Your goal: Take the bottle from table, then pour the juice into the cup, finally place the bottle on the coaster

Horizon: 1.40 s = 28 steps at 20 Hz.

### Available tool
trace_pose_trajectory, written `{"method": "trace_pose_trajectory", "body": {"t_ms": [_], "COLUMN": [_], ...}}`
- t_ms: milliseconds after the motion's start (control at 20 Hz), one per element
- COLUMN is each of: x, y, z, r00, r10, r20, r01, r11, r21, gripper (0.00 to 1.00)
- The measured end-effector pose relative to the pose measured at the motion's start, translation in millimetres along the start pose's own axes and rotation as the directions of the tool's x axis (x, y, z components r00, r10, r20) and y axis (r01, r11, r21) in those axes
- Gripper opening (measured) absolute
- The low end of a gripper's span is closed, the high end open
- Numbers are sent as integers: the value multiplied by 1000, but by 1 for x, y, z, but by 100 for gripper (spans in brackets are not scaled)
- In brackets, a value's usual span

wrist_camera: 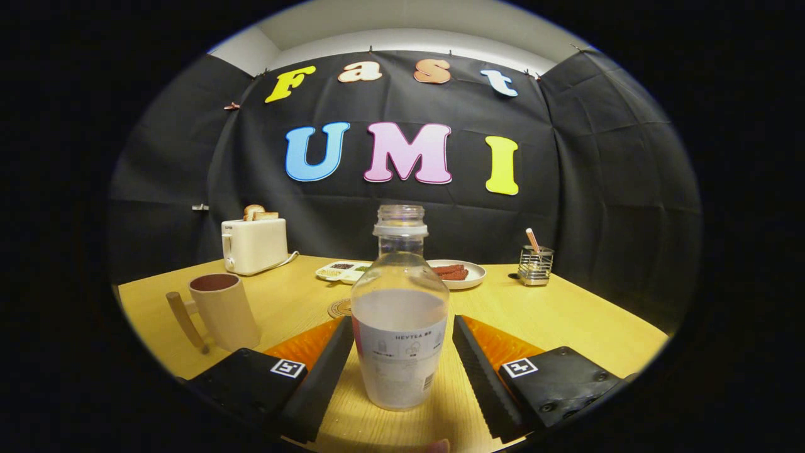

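Gripper (400,352): level with the table (566,314), pointing forward along the wooden top from the bottom of the frame. Fingers spread wide, one on each side of the bottle (400,314). The left finger's tip sits just beside the bottle wall; the right finger stands a little apart (contact on the left cannot be confirmed). Nothing is gripped.

Bottle: clear, uncapped, upright on the table at lower centre, between the fingers. Pale liquid fills roughly the lower half, and a label wraps that part.

Cup (224,309): cream, with a wooden handle, upright at left of the frame, beside the left finger and apart from the bottle.

Coaster (339,308): round, flat on the table just behind the bottle's left side, partly hidden by it.

Background, middle of frame: toaster (254,244) holding bread at left, divided dish (343,271), plate (471,275) with reddish food behind the bottle, wire holder (535,265) at right.
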<state>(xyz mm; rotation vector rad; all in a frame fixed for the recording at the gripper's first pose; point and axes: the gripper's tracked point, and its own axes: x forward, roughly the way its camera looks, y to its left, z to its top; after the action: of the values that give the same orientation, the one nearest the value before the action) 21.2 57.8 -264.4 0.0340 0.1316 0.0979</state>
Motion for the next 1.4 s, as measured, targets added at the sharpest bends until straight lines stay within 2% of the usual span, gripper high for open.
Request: {"method": "trace_pose_trajectory", "body": {"t_ms": [50, 150, 250, 450, 500, 650, 850, 1000, 1250, 1400], "x": [0, 2, 7, 11, 10, 12, 14, 15, 19, 21], "y": [-1, -3, -3, -21, -20, -20, -8, 7, 43, 62], "z": [-2, -1, 0, 20, 32, 70, 108, 124, 133, 118], "r00": [1000, 999, 998, 984, 985, 988, 989, 987, 991, 994], "r10": [-8, -23, -34, -136, -142, -145, -139, -159, -134, -103], "r20": [-13, -34, -53, -111, -98, -43, -52, -37, 3, -26], "r01": [8, 24, 33, 118, 120, 116, 93, 99, 80, 30], "r11": [1000, 1000, 999, 982, 972, 907, 853, 764, 577, 506], "r21": [7, 5, -21, -149, -202, -405, -514, -637, -813, -862], "gripper": [97, 79, 77, 73, 71, 71, 71, 71, 70, 70]}}
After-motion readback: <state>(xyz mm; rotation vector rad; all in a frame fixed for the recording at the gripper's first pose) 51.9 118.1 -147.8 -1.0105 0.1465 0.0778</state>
